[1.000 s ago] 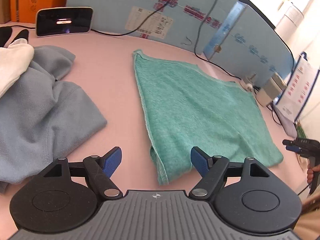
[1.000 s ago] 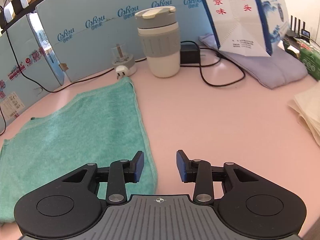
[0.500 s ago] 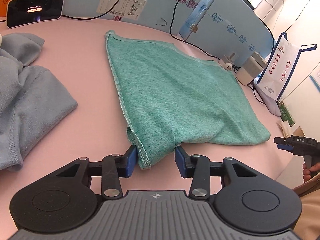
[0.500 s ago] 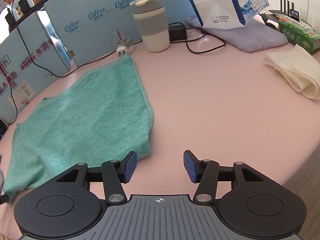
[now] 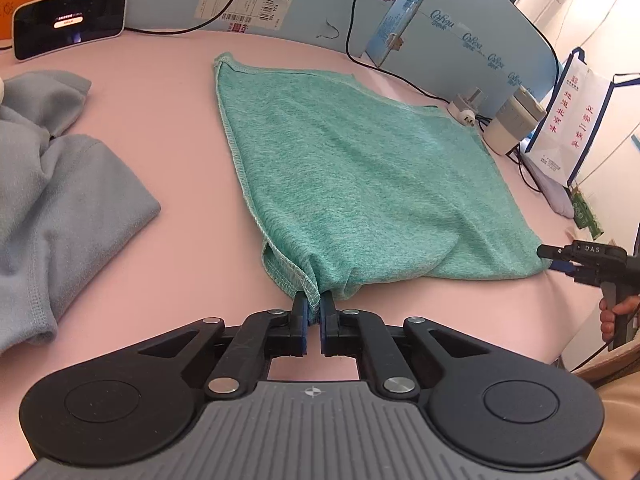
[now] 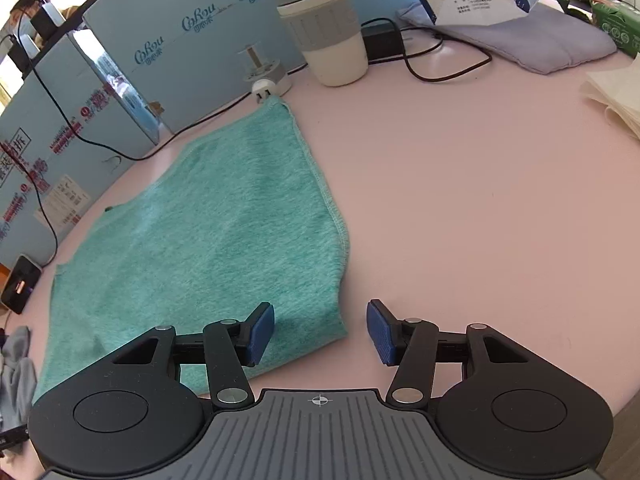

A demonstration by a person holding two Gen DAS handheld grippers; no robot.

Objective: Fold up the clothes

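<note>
A green towel (image 5: 360,184) lies spread on the pink table (image 5: 168,240), and all places here are given from this towel. The left gripper (image 5: 314,306) is at the near left corner of the towel, clenched on it, and the cloth bunches up between its two fingers there. The right gripper (image 6: 320,330) is at the near right corner with its blue pads (image 6: 262,334) wide apart, grasping nothing; one pad is over the towel edge, the other over bare table. To the left of the towel lies a grey garment (image 5: 60,200), apart from it. Beyond the far right corner stands a cup (image 6: 324,32), and a white plug (image 6: 266,80) is just beside that corner.
</note>
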